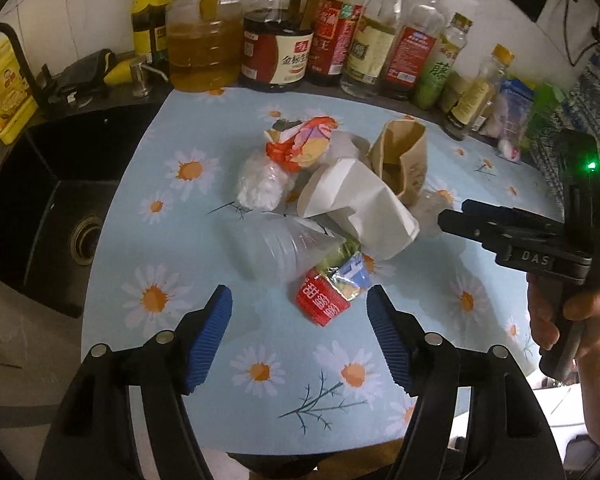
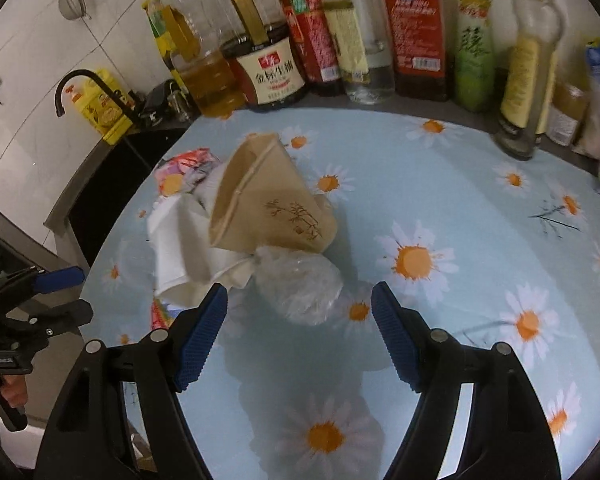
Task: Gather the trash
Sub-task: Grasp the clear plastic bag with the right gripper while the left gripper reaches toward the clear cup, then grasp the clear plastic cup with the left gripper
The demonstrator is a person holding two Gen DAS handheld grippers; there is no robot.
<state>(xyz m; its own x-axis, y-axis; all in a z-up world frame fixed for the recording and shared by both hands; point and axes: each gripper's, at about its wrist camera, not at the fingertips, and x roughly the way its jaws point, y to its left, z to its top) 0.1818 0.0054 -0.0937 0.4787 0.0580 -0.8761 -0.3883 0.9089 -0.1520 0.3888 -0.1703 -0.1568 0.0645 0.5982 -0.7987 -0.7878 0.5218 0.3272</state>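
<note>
Left wrist view: the left gripper (image 1: 300, 312) is hanging half open and empty, the crumpled red foil snack wrapper (image 1: 327, 295) lying just ahead between its fingers. Right wrist view: the right gripper (image 2: 299, 312) is gaping empty too, the clear crinkled plastic bag (image 2: 300, 286) sitting dead ahead on the daisy-print tablecloth (image 2: 440, 200).

Two tools (image 1: 300, 300), one brown paper cone (image 2: 268, 200), one sink (image 1: 40, 200), roughly ten bottles (image 1: 408, 40)

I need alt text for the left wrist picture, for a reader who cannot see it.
The open left gripper hangs over a pile of trash on a daisy-print tablecloth: a red wrapper, a clear plastic cup, white paper and a brown paper bag. Bottles line the wall behind, and the right gripper enters from the right.
</note>
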